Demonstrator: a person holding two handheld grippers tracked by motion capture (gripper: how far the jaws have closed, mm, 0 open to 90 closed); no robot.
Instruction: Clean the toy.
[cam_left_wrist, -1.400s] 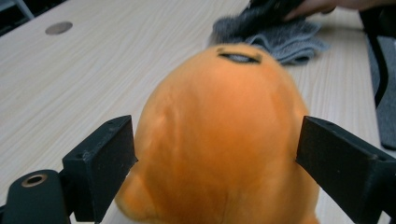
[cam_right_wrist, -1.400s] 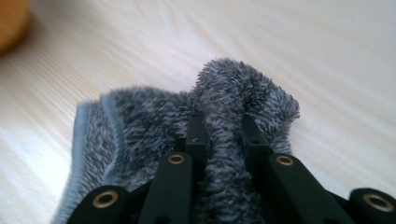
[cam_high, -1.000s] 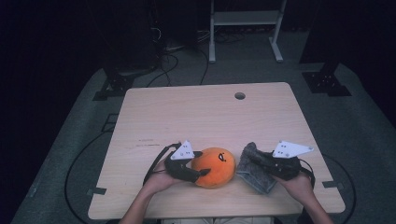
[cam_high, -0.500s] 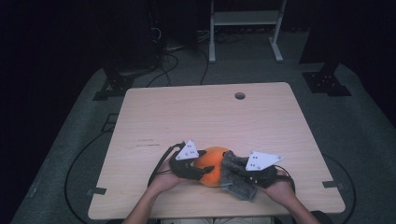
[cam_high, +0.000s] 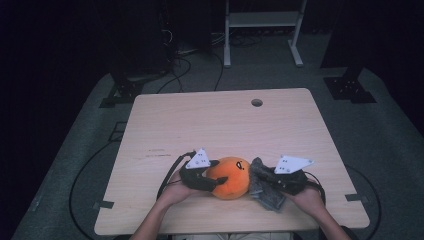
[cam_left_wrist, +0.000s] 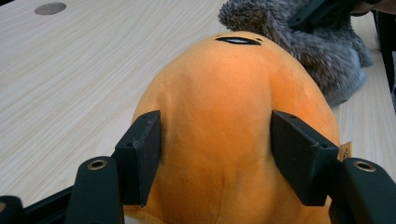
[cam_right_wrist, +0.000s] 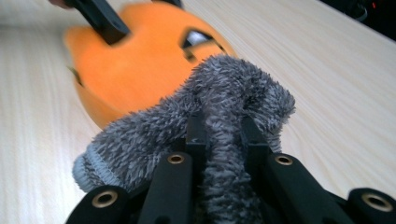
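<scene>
Black fingers (brass-ringed screw holes), black cable, grey triangular plates.

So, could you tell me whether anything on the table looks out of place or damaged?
Nothing stands out. The orange plush toy sits intact between the left gripper fingers, and the grey fuzzy cloth is bunched in the right gripper, touching the toy. The table shows no spill or damage.

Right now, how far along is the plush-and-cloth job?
Done: both things are gripped. The left gripper clamps the orange plush by its sides, and the right gripper is shut on a fold of the grey fuzzy cloth.
In hand: the cloth sits against the plush's right side, apparently touching it.
Left: probably wiping or covering the plush; the cloth hasn't gone over its top yet.
</scene>
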